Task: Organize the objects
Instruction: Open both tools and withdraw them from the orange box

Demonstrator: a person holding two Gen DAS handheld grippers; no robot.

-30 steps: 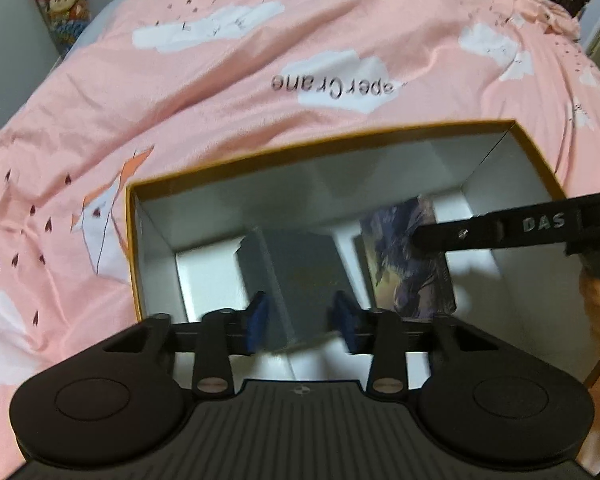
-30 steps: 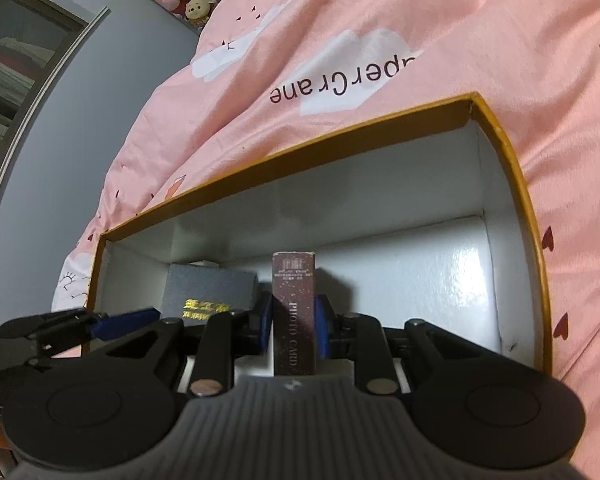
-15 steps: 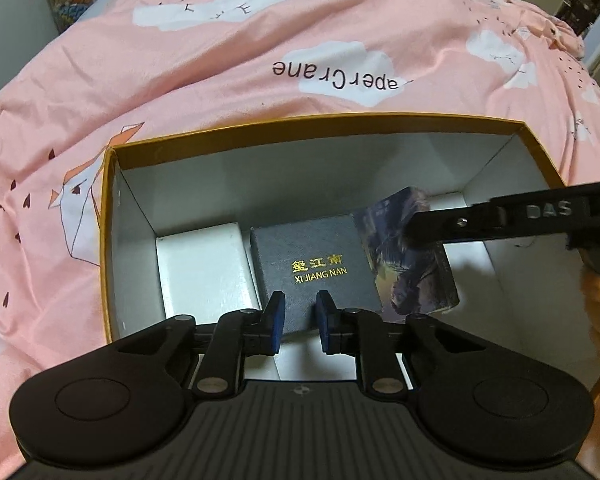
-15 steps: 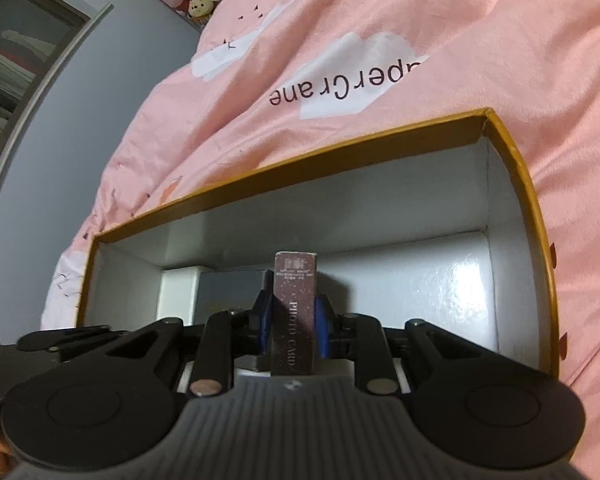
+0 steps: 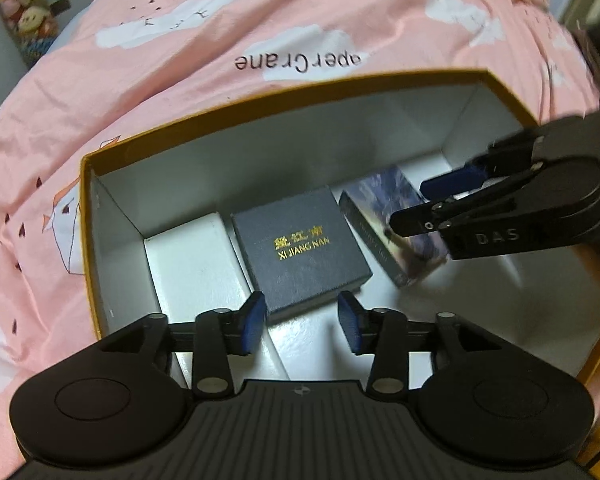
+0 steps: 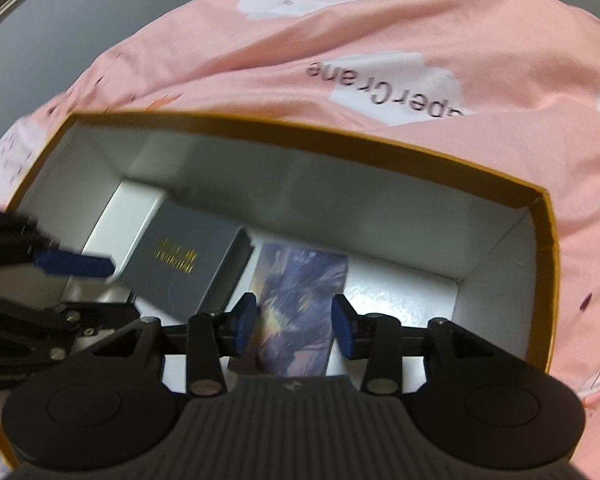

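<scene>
An orange-rimmed carton (image 5: 260, 108) with a white inside lies on the bed. On its floor lies a dark box with gold letters (image 5: 300, 244), and just right of it a purple picture-printed card box (image 5: 380, 216). My left gripper (image 5: 302, 322) hangs over the dark box's near edge, jaws opening, blue pads clear of it. My right gripper (image 6: 294, 326) hovers over the card box (image 6: 300, 292), which lies flat. Its jaws are opening too, with the pads off the box. The right gripper (image 5: 424, 204) reaches in from the right in the left wrist view.
A pink duvet (image 5: 220, 12) with white clouds surrounds the carton (image 6: 340, 148). Plush toys (image 5: 20, 8) sit at the far left corner. The dark box (image 6: 180, 268) and the left gripper's blue pad (image 6: 76, 266) show at left in the right wrist view.
The left gripper let go of the dark box, shut, then opened again. The right gripper rolled, laid the upright card box flat and opened off it.
</scene>
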